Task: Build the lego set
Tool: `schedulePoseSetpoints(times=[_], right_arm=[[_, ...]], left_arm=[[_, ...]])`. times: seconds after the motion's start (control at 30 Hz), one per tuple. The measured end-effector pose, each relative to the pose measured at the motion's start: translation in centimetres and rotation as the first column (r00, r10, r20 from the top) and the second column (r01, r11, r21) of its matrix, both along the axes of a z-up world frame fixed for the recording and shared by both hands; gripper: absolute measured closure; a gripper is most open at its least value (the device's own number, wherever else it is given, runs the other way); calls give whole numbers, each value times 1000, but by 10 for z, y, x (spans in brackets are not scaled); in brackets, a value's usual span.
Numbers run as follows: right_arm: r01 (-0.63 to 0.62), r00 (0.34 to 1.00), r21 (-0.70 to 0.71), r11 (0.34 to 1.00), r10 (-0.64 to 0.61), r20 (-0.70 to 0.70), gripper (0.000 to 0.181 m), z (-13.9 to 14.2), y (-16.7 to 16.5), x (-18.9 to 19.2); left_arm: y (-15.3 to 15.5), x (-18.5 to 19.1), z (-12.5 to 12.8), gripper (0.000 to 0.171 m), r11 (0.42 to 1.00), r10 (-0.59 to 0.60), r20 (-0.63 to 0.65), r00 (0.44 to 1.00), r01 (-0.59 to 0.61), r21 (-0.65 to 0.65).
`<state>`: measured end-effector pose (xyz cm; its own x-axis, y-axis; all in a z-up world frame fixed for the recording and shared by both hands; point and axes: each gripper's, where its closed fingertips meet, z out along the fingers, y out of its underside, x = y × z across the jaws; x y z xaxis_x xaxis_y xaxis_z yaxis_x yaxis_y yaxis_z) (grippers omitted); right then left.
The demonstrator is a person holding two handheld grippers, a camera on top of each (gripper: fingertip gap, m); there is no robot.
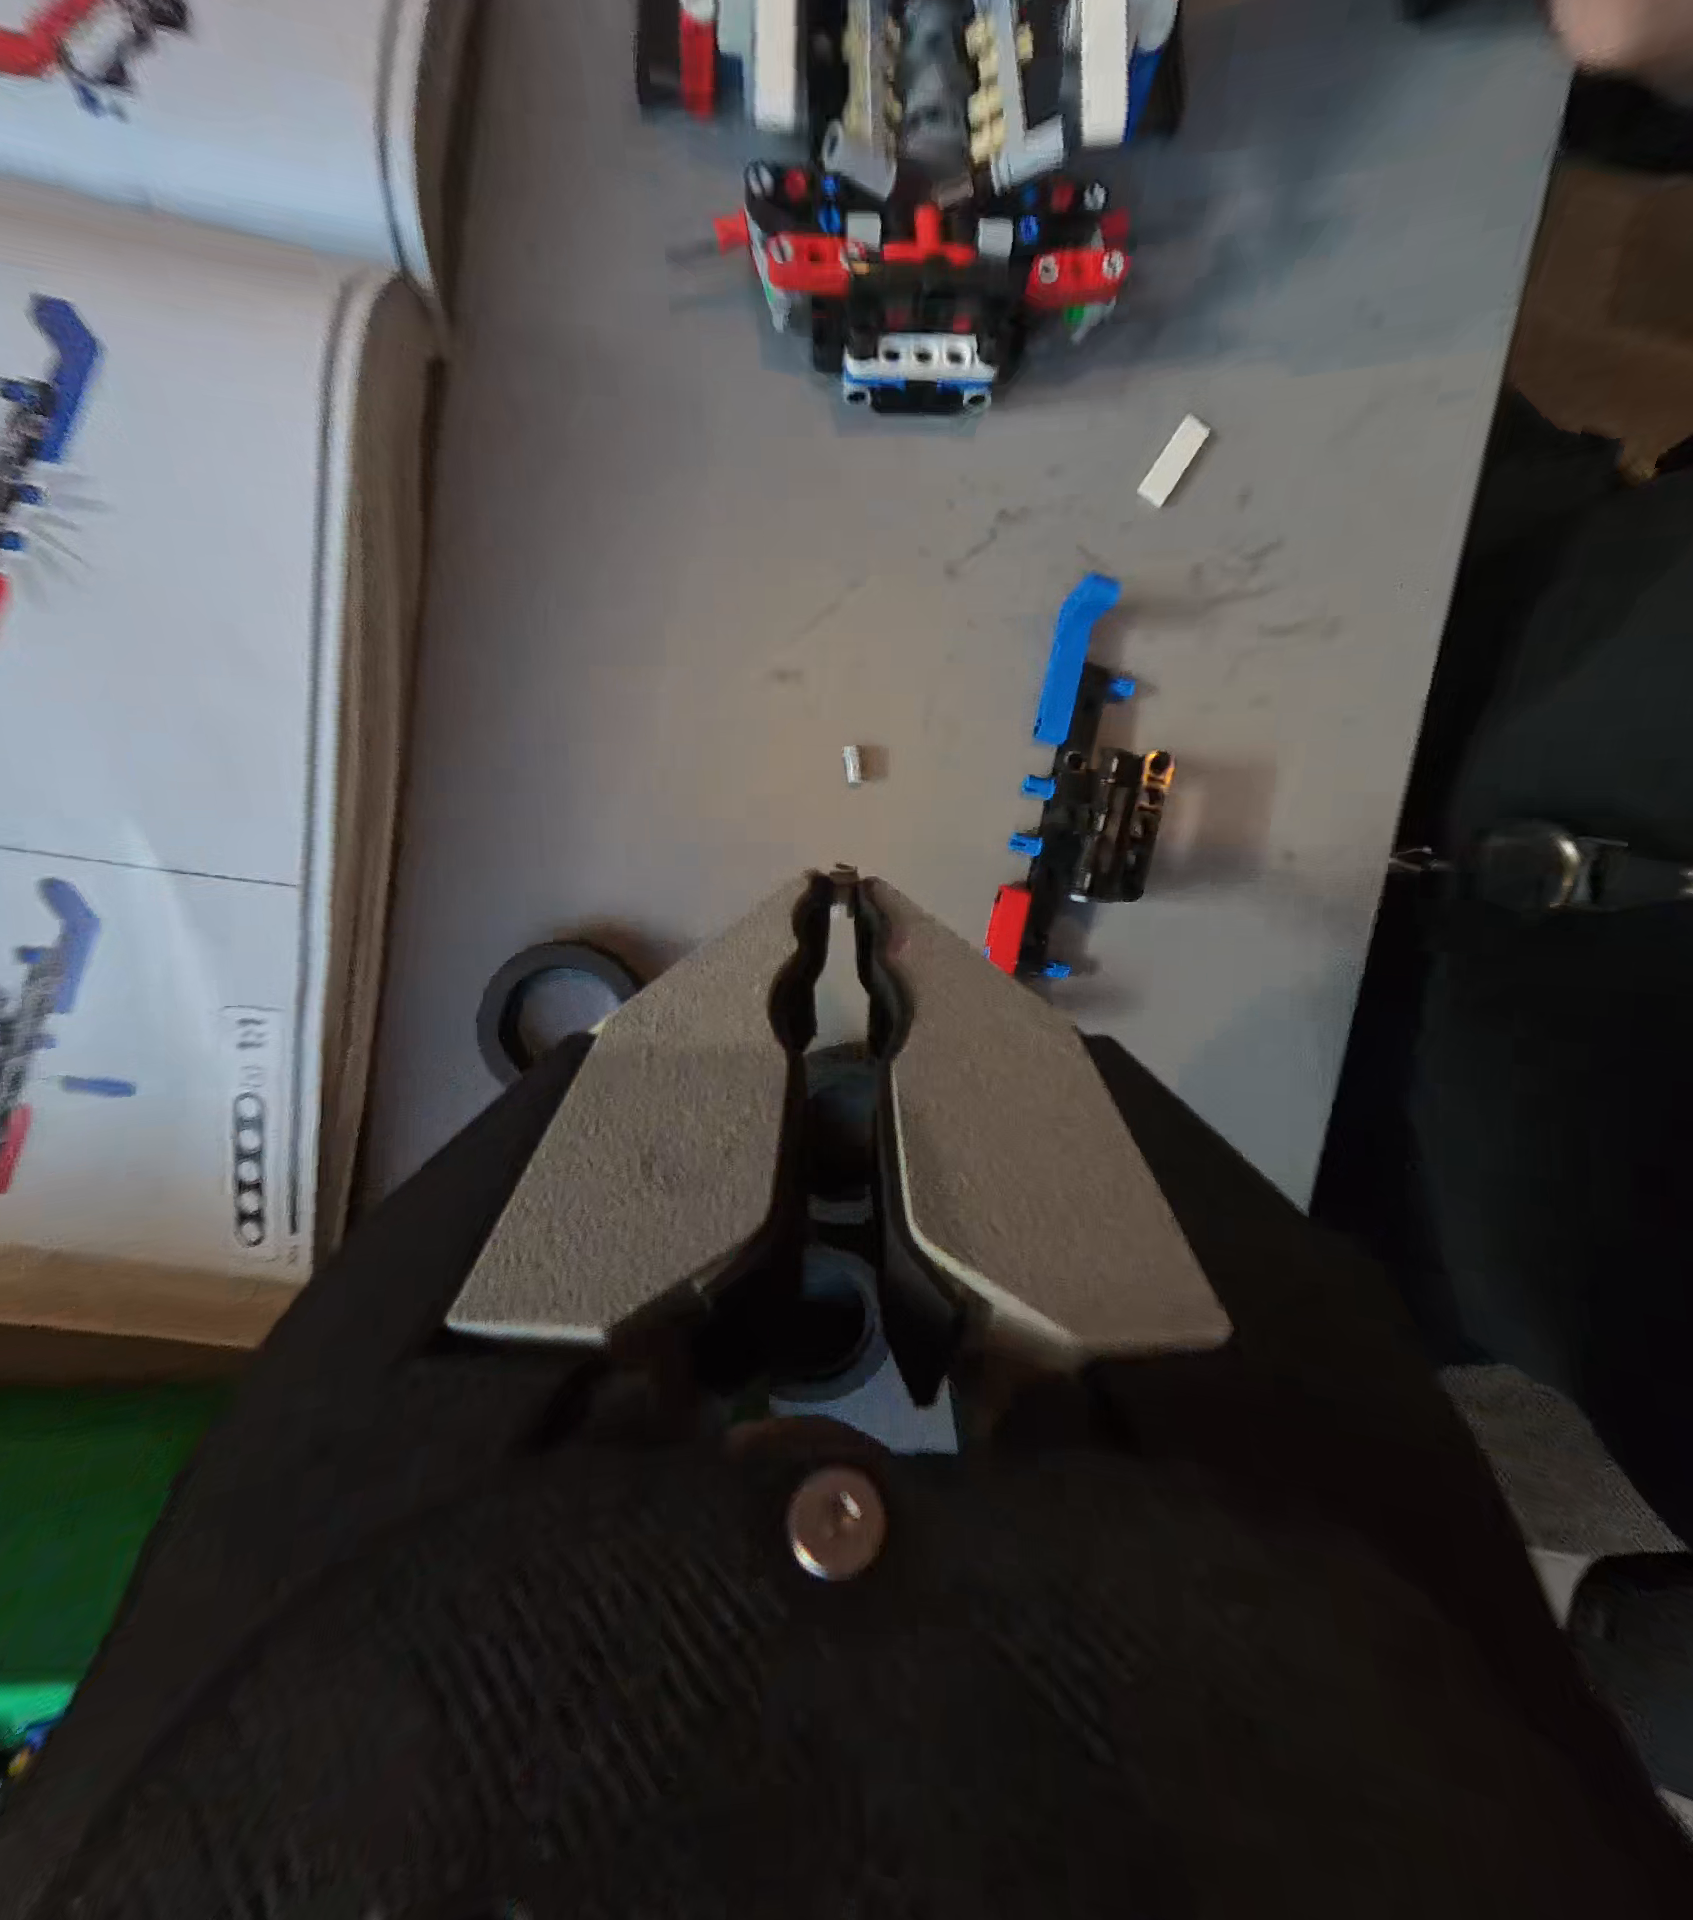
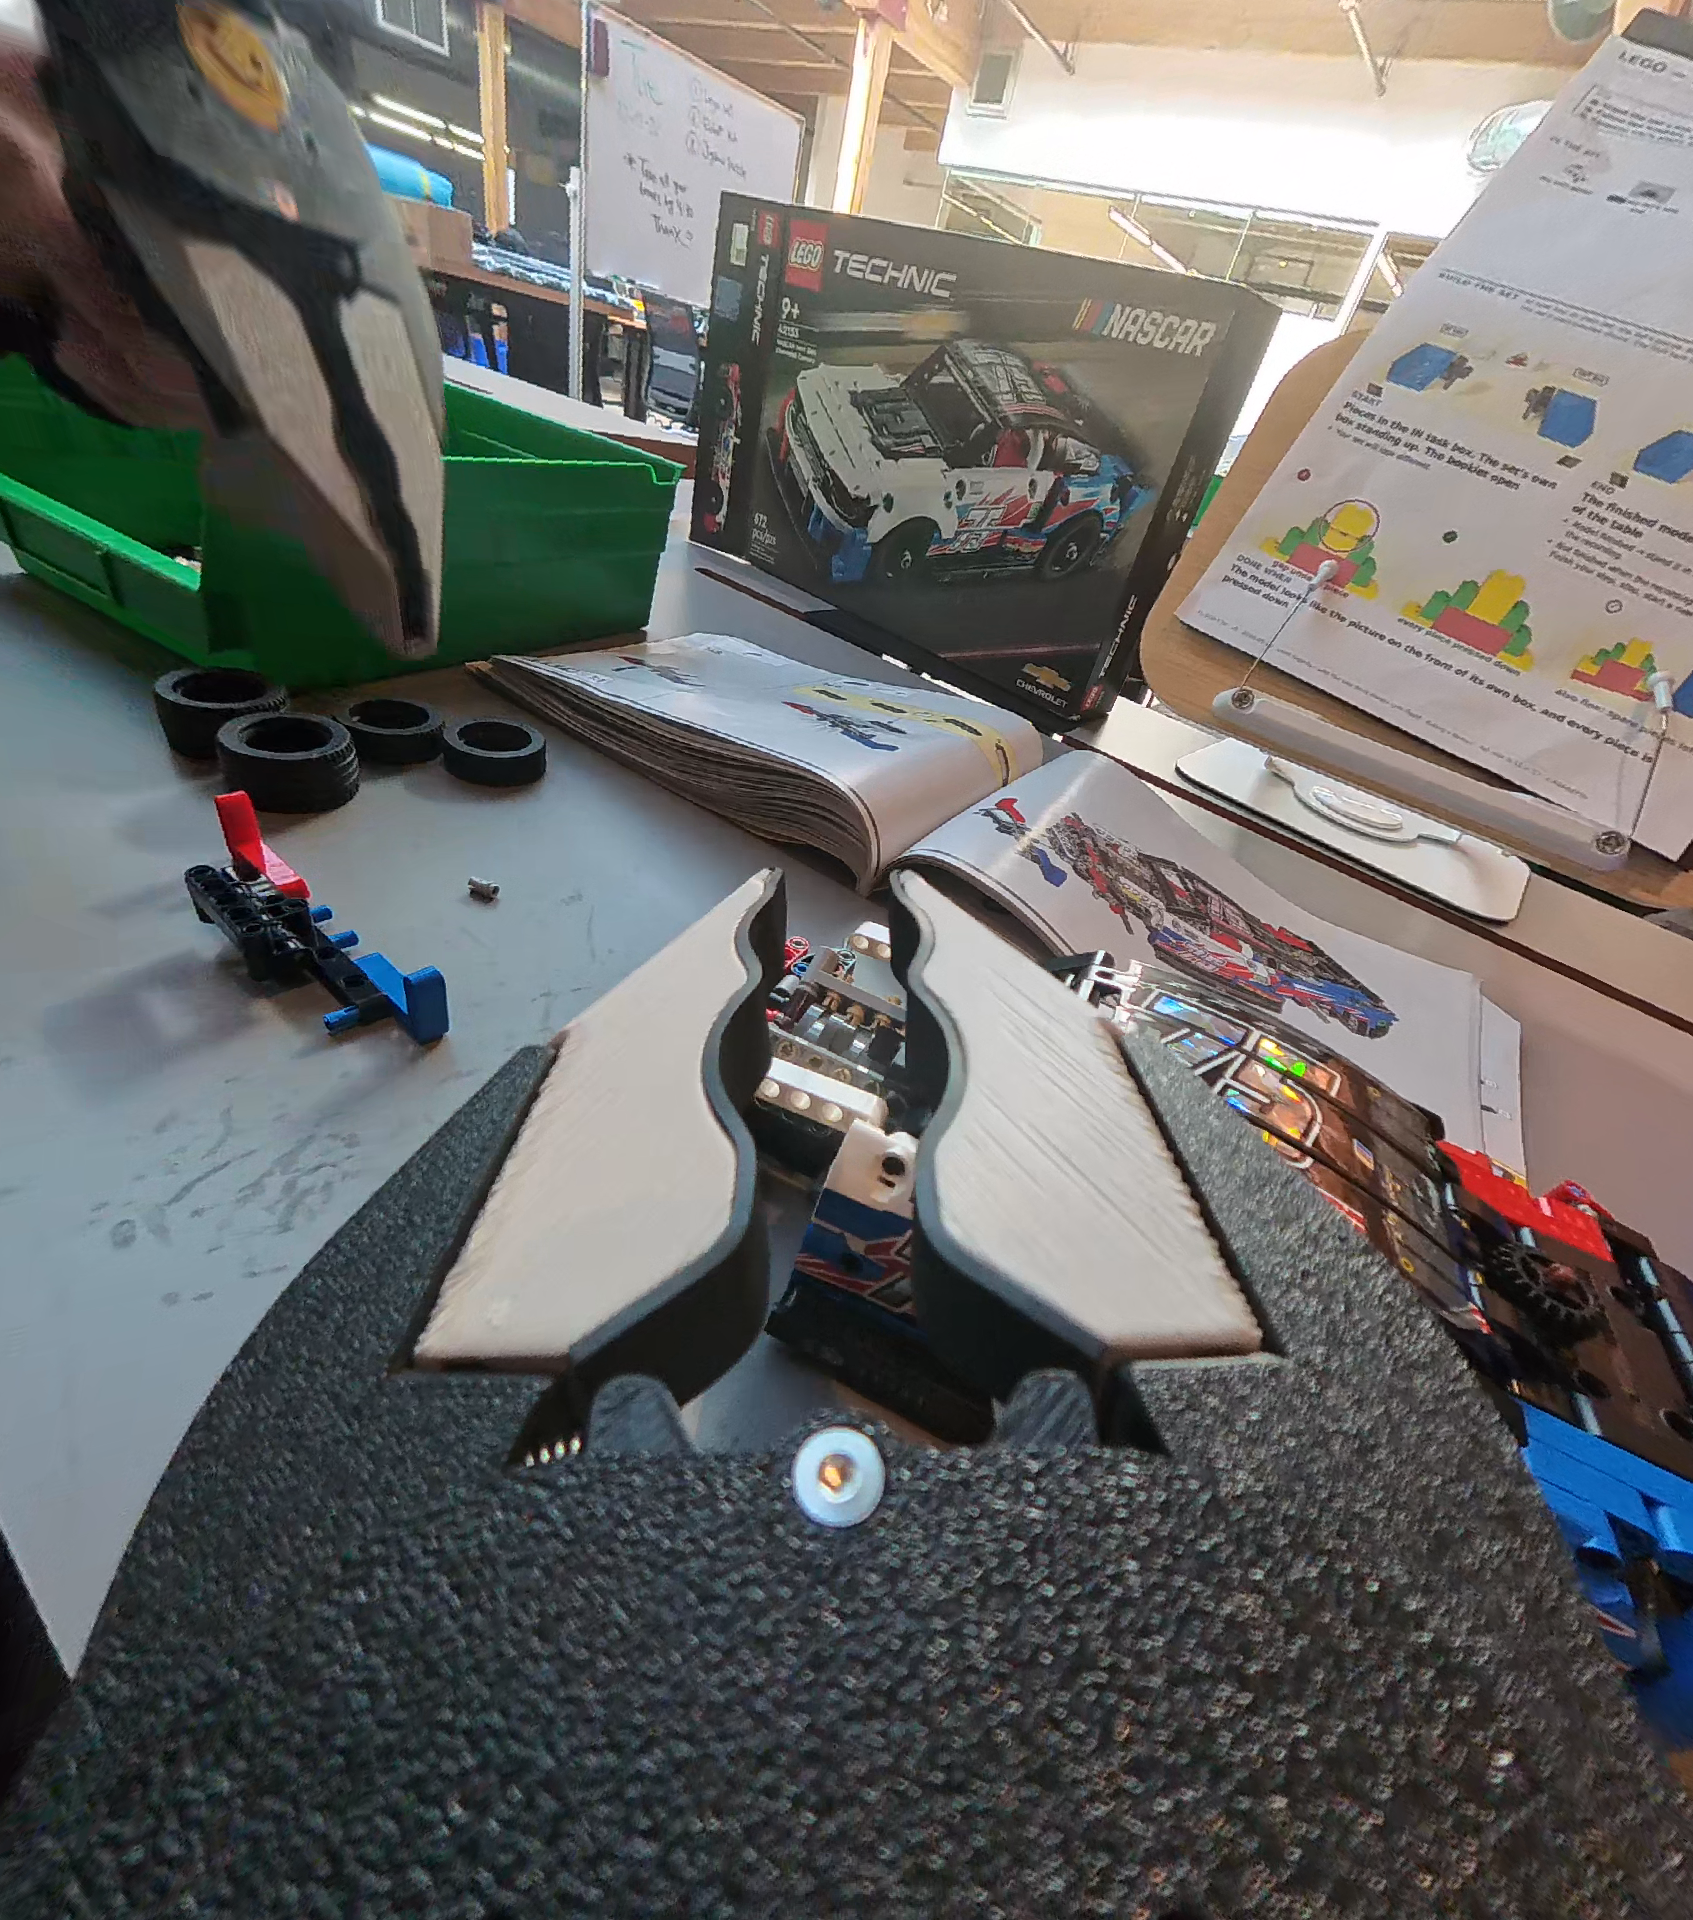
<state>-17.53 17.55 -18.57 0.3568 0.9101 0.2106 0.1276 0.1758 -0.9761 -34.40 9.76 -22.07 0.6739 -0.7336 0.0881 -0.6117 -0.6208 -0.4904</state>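
Observation:
My left gripper is shut on a tiny grey piece pinched at its tips, above the grey table. It also shows at the upper left of the right wrist view, lifted above the table. The part-built car model lies ahead of it. My right gripper straddles the car model, its fingers closed against the model's sides. A black sub-assembly with blue and red ends lies on the table to the right of the left gripper; it also shows in the right wrist view.
A small grey pin and a white tile lie loose. Several black tyres sit by a green bin. The open instruction booklet, the set's box and a sheet on a stand line the far side. One gripper's finger ends stand about 20 centimetres off the other's.

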Motion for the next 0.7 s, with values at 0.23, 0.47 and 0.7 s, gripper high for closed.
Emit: schedulePoseSetpoints(times=[0.23,0.47,0.7], right_arm=[[-7,1000,14,1000,7,-1,164,1,-2,0],[-11,1000,14,1000,11,-8,164,2,-3,0],[-13,1000,7,1000,13,-2,165,2,-3,0]], left_arm=[[-3,20,-57,169,995,25,-87,996,-33,-93],[-2,26,-70,169,995,-8,-132,991,-5,-96],[-4,23,-66,156,996,-13,-112,994,3,-89]])
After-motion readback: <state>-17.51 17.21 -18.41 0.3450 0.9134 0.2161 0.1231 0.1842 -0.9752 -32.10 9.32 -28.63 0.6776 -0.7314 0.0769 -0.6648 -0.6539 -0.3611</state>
